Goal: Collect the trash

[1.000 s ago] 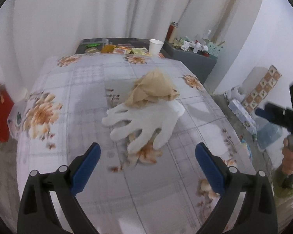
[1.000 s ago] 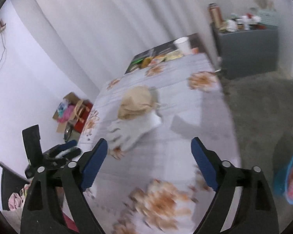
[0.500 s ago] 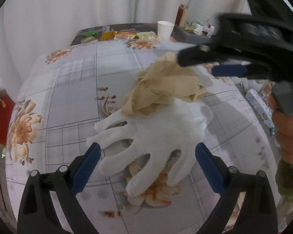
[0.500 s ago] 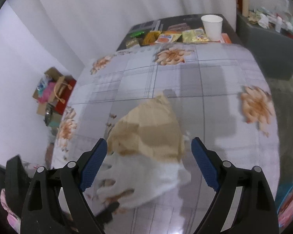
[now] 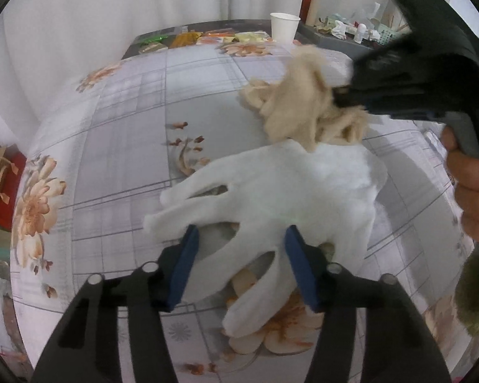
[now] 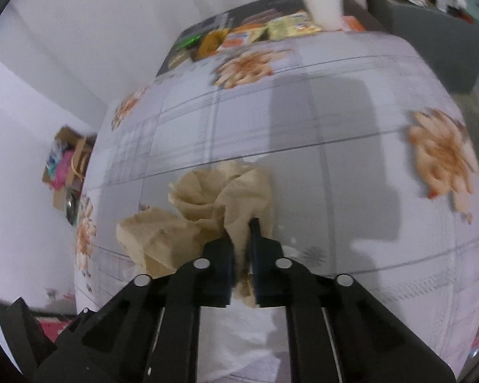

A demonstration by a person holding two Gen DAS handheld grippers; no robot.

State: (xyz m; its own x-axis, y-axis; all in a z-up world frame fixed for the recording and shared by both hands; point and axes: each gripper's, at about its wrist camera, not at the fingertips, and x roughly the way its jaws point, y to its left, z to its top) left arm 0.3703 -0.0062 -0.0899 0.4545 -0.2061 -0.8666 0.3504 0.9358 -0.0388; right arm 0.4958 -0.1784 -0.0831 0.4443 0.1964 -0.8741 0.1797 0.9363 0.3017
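Left wrist view: our left hand-held gripper, wide a second ago, is closing around the white glove on the counter. Our right hand-held gripper, also wide before, now pinches the brown paper, partly atop the glove.

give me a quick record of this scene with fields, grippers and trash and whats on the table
surface: table under a grey checked cloth with orange flowers
trash: white glove lying flat; crumpled brown paper beside its cuff
left gripper: jaws closing, glove fingers between the pads
right gripper: shut on the brown paper
far end: paper cup and snack packets
off table: grey cabinet with clutter
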